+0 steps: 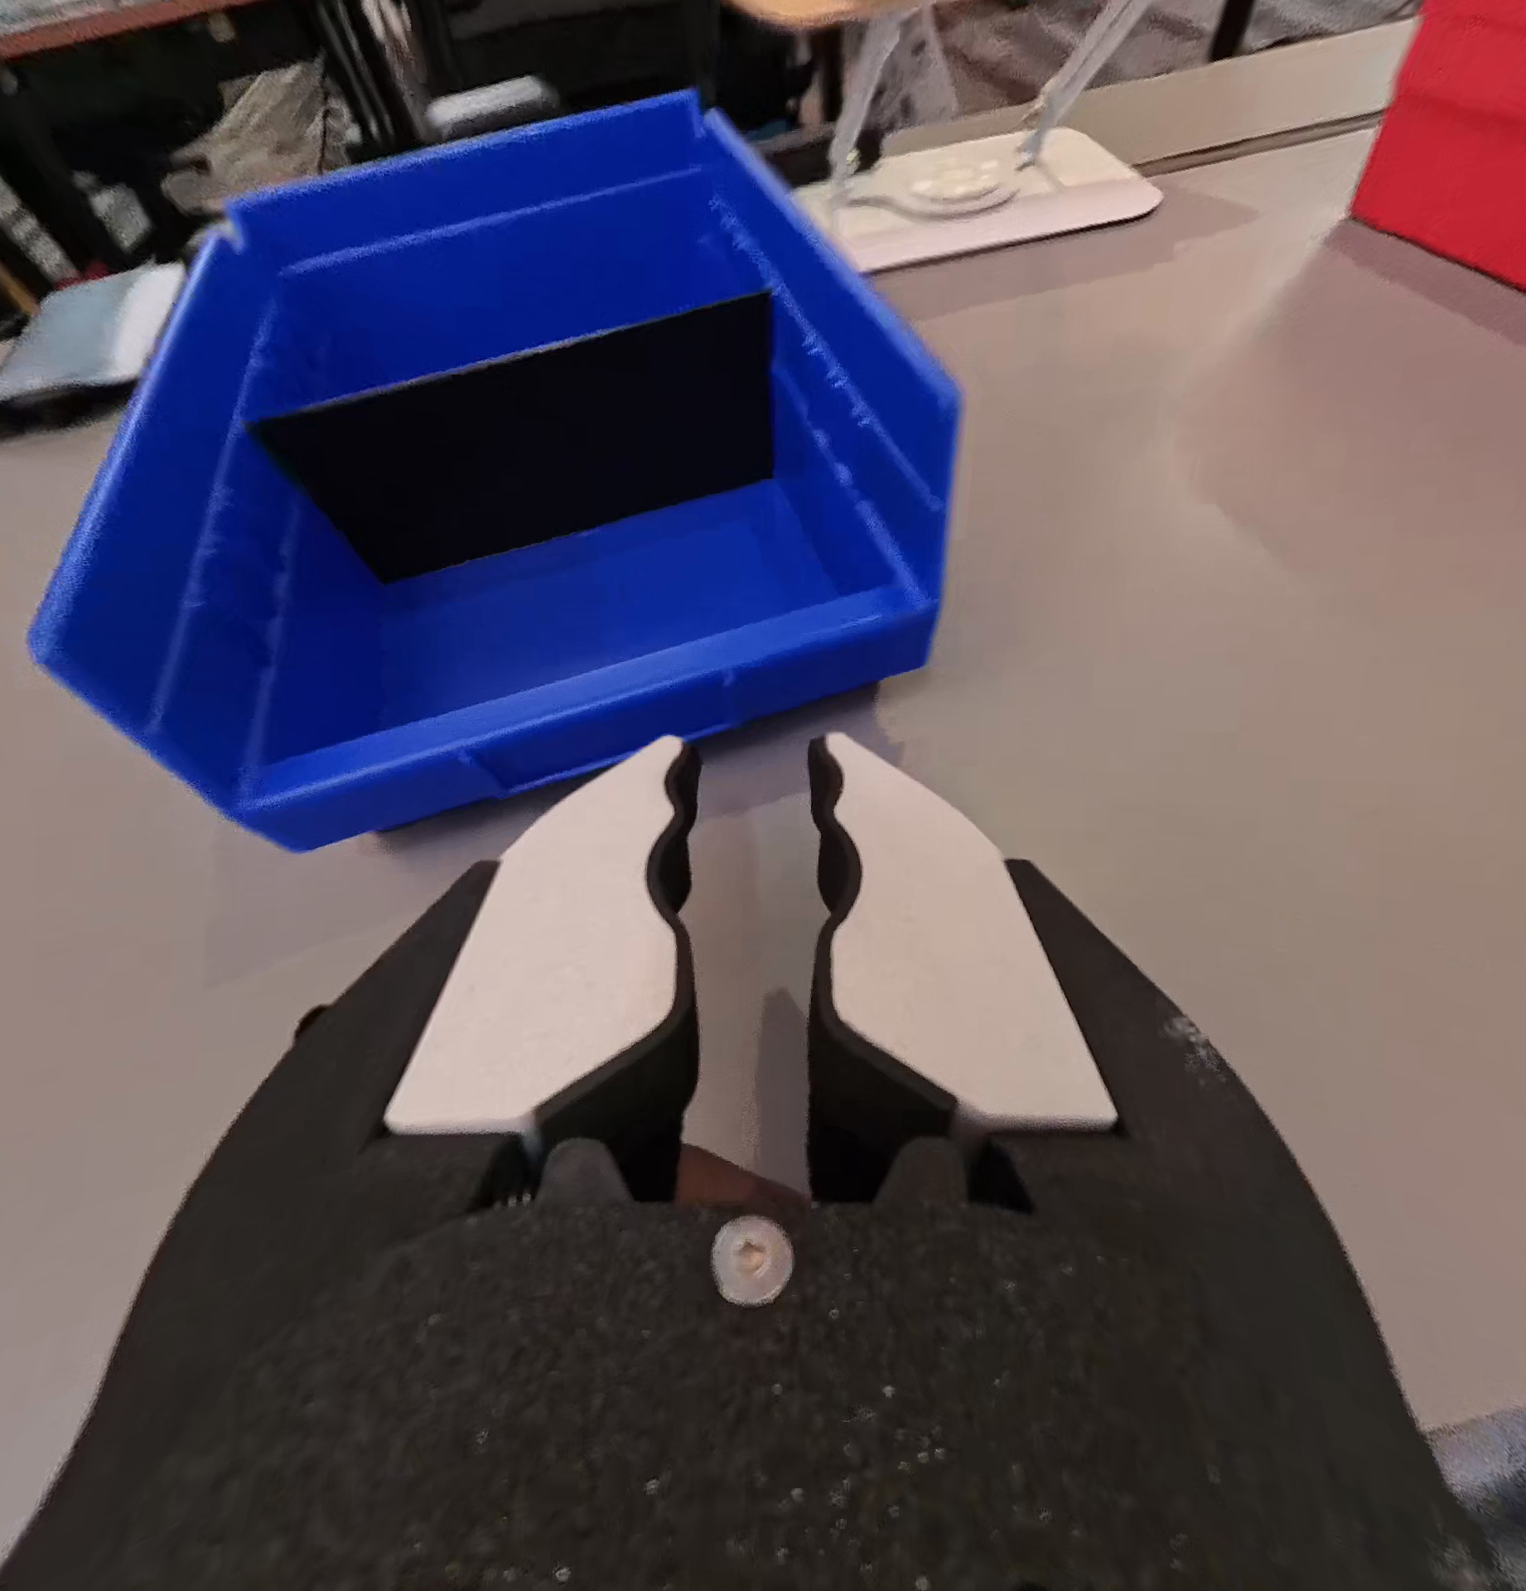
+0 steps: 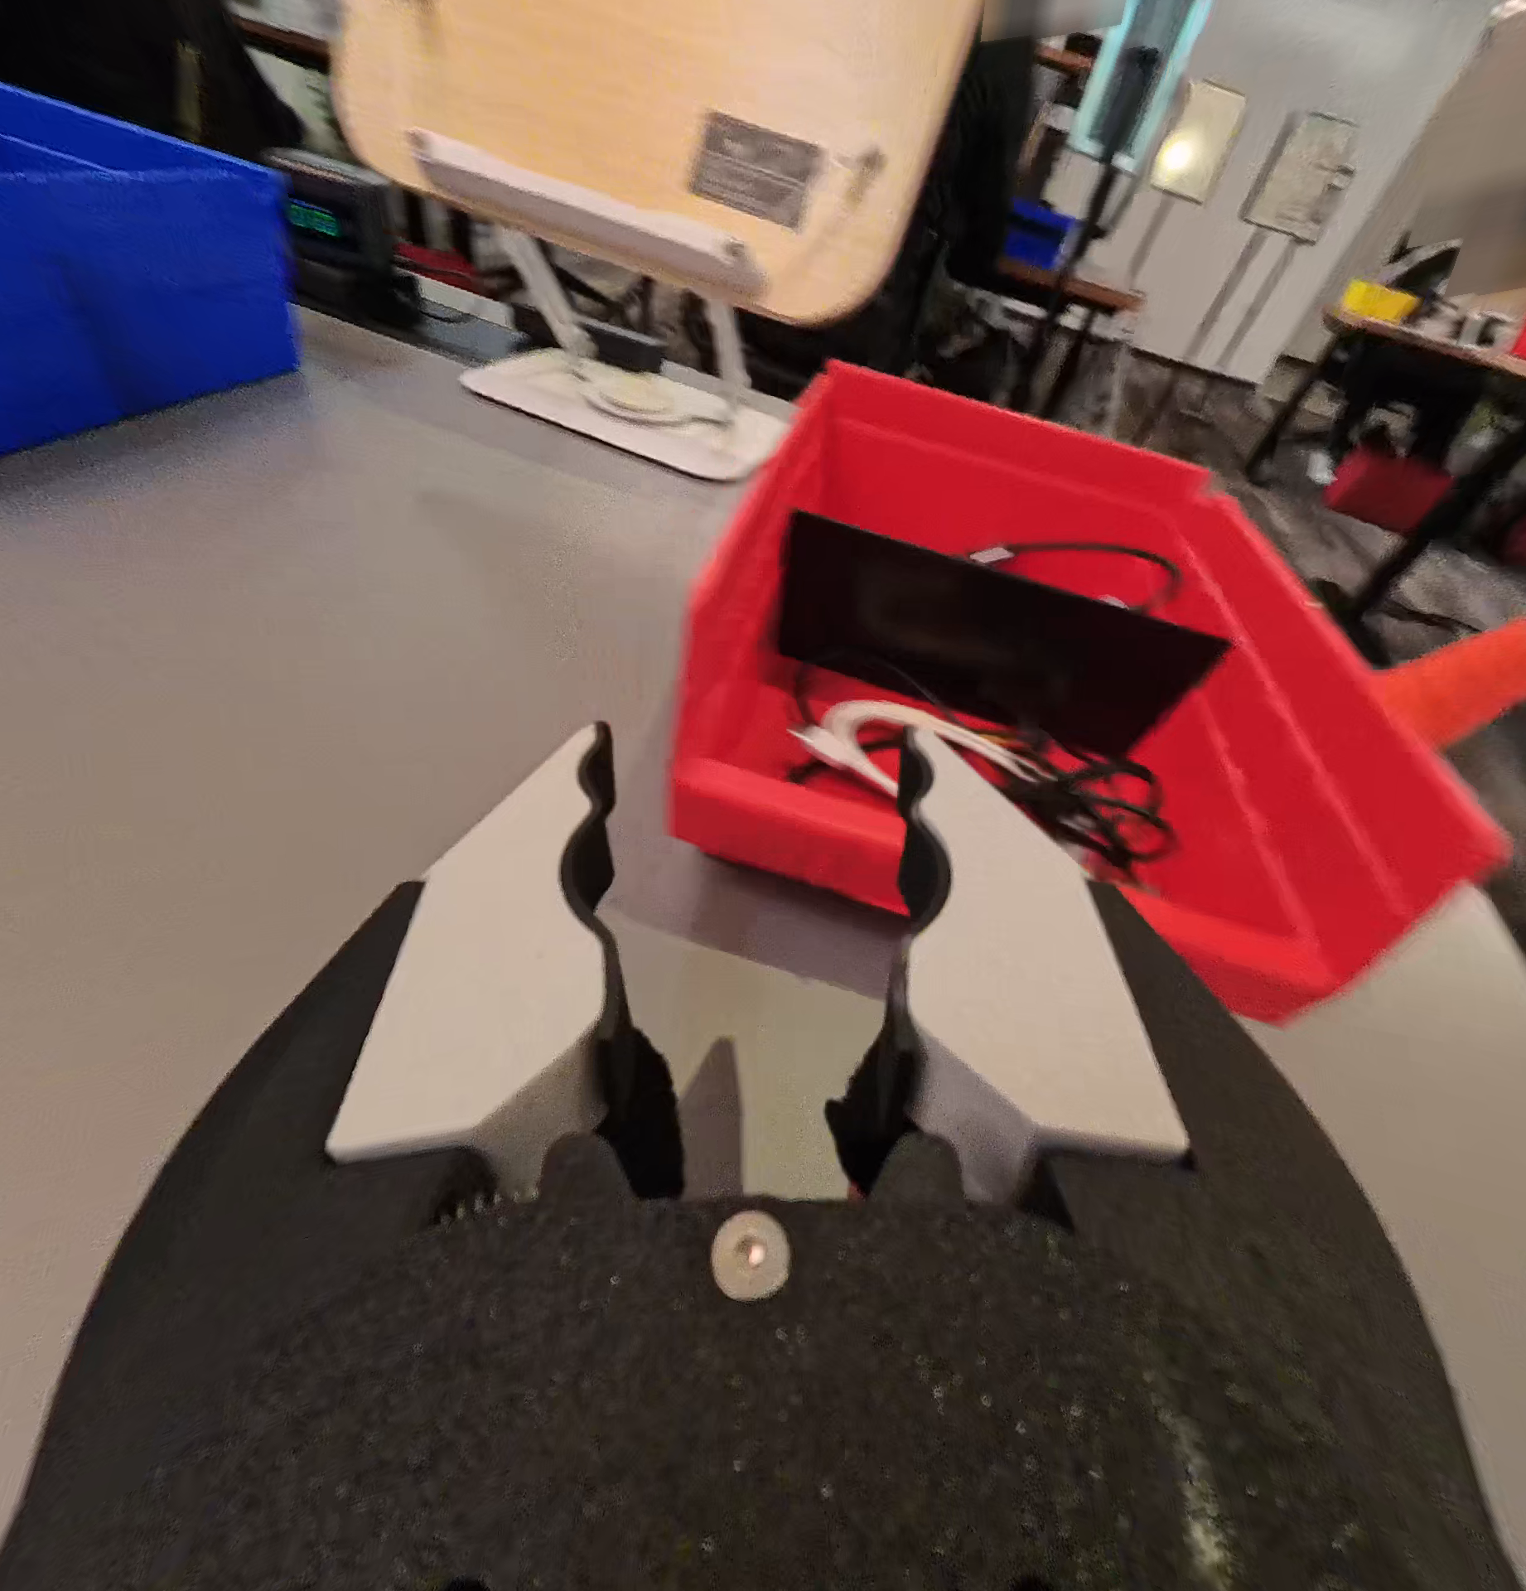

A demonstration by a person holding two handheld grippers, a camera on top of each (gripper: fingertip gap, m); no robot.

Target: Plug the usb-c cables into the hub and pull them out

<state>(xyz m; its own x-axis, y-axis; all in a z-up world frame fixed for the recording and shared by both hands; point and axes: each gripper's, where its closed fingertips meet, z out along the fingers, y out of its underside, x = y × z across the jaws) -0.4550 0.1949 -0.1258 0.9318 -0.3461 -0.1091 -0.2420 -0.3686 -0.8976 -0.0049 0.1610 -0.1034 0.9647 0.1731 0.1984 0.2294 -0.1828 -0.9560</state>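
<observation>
In the right wrist view a red bin point(image 2: 1259, 861) sits on the grey table, split by a black divider point(image 2: 1000, 628). Its front part holds a tangle of black cables point(image 2: 1095, 801) and white cables point(image 2: 854, 732); another black cable point(image 2: 1087, 555) lies behind the divider. No hub is clearly visible. My right gripper point(image 2: 755, 758) is open and empty, just in front of the red bin's near wall. In the left wrist view my left gripper point(image 1: 753, 762) is open and empty, close to the front lip of a blue bin point(image 1: 183, 560) with a black divider point(image 1: 527, 439); the visible part of the blue bin is empty.
A white stand base point(image 1: 983, 202) with a tilted wooden board point(image 2: 656, 129) stands at the table's far edge, between the bins. The blue bin's side shows at left in the right wrist view point(image 2: 114, 284); the red bin's corner shows at right in the left wrist view point(image 1: 1465, 146). Grey tabletop point(image 1: 1216, 646) lies between them.
</observation>
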